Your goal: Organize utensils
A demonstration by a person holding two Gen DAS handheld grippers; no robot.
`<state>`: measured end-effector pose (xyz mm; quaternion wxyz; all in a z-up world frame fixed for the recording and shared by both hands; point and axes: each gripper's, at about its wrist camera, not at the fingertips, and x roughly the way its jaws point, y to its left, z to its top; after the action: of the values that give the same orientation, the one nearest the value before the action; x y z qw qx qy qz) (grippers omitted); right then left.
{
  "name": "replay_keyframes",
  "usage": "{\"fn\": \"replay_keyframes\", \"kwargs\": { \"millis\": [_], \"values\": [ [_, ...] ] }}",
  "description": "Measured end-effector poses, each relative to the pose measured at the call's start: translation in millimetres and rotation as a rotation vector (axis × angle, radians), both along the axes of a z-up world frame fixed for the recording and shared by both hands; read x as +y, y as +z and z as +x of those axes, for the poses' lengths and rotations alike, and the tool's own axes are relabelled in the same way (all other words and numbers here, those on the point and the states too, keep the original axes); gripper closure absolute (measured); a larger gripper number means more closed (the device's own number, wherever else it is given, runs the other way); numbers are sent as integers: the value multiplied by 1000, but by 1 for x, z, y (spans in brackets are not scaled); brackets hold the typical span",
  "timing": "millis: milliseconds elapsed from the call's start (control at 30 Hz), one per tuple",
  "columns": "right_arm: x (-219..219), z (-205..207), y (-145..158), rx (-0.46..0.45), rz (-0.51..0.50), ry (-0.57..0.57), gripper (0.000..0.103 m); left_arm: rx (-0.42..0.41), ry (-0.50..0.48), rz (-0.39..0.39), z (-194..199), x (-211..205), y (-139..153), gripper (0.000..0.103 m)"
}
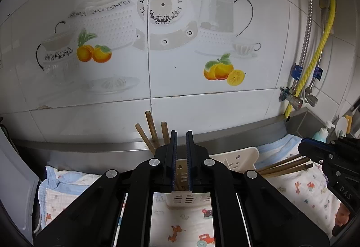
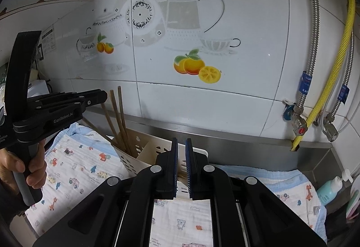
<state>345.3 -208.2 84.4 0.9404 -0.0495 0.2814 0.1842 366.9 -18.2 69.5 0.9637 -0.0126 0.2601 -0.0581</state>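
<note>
Left wrist: chopsticks in holder

1. A printed cloth is being spread over the counter, before the tiled wall.
2. A slotted utensil holder is being borne on the cloth, near the wall.
3. Chopsticks are being kept upright in the holder's left compartment, leaning towards the wall.
4. More chopsticks are being seen right of the holder in the left wrist view, beside the right gripper; whether they are being gripped cannot be told.
5. The left gripper is being held left of the holder, above the cloth.
6. Hoses are being run down the wall at the right.
7. A pump bottle is being kept at the far right, beyond the cloth's edge.
</note>
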Motion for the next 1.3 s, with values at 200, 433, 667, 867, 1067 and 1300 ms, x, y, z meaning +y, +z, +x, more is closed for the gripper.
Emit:
{"fn": "replay_keyframes", "kwargs": {
  "millis": [200,433,667,867,1067,1300],
  "values": [
    [0,-5,1,-8,-1,-5,81,-19,17,5,-7,3,3,59],
    [-2,-13,5,-27,-6,-21,58,-55,48,18,-19,7,10,24],
    [-2,-20,9,-39,-9,-31,44,-85,82,45,-31,13,13,8],
    [-1,-28,9,-53,-9,-37,30,-86,89,53,-39,16,13,6],
    [-1,-40,9,-64,-6,-40,20,-97,81,72,-54,15,13,5],
    [0,-56,5,-65,-4,-37,14,-102,89,78,-72,19,8,5]
  ]
}}
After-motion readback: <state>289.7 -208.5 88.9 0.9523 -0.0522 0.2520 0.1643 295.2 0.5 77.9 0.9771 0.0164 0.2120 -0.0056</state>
